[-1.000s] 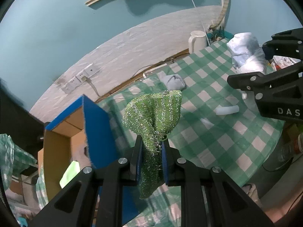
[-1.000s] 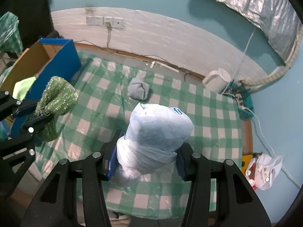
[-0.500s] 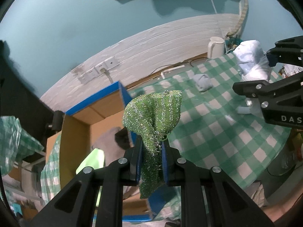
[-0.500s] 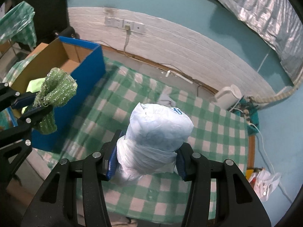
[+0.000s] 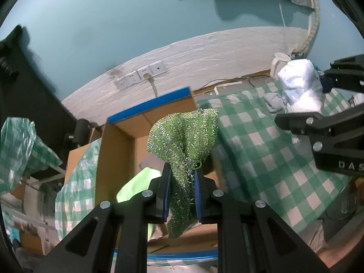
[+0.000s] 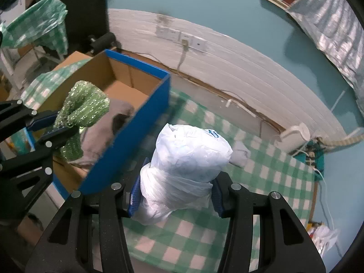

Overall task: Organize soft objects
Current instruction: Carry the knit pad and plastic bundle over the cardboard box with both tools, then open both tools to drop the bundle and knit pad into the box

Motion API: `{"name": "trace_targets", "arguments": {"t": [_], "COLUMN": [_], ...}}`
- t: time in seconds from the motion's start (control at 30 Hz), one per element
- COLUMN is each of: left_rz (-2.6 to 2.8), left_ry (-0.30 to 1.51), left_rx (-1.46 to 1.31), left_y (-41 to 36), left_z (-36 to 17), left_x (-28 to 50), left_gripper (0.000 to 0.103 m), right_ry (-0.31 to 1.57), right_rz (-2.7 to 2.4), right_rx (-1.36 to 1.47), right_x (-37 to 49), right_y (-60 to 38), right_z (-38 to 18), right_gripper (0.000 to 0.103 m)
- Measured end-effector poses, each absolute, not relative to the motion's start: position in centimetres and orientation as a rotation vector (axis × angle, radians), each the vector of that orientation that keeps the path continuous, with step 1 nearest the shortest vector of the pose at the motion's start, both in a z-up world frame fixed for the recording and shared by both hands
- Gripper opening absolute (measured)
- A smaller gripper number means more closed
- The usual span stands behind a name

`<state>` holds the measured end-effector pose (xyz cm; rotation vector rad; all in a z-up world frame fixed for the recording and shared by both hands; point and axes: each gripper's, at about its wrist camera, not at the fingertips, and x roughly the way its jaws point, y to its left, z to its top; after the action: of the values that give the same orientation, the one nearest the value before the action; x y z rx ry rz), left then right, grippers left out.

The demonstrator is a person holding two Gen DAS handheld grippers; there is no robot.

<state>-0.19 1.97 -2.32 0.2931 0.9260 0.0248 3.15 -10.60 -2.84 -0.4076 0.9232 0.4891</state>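
My left claw point(image 5: 182, 188) pinches a glittery green knitted cloth point(image 5: 184, 141); its long axis runs upright, the bunched end fanning above the fingers and a tail hanging below, over the open blue-sided cardboard box point(image 6: 145, 104) by the desk's left edge. My right claw point(image 6: 175, 195) clamps a white plastic-wrapped soft bundle point(image 6: 186, 159) standing upright, above the green-checked desk point(image 6: 261, 182).

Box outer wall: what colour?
Blue outside, plain brown cardboard inside; the box shows best in the right wrist view.
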Motion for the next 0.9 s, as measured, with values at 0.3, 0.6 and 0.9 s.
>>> {"name": "trace_targets", "arguments": {"t": [0.3, 0.6, 0.9], "left_rz": [0.095, 0.136, 0.183], "left_ry": [0.932, 0.963, 0.99], "left_rx": [0.249, 0.228, 0.213], "left_y": [6.8, 9.4, 11.8], "left_z": [-2.4, -3.7, -4.6], "left_x": [-0.1, -0.2, -0.1], "left_gripper": [0.018, 0.018, 0.019], "right_ry": [0.942, 0.956, 0.975], "right_rz": [0.572, 0.621, 0.68], "right_rx": [-0.428, -0.443, -0.453], "right_x": [3.5, 4.1, 4.1], "right_y": [-5.6, -2.0, 0.6], "right_z": [-4.0, -5.0, -6.1], "right_gripper": [0.049, 0.049, 0.05]}}
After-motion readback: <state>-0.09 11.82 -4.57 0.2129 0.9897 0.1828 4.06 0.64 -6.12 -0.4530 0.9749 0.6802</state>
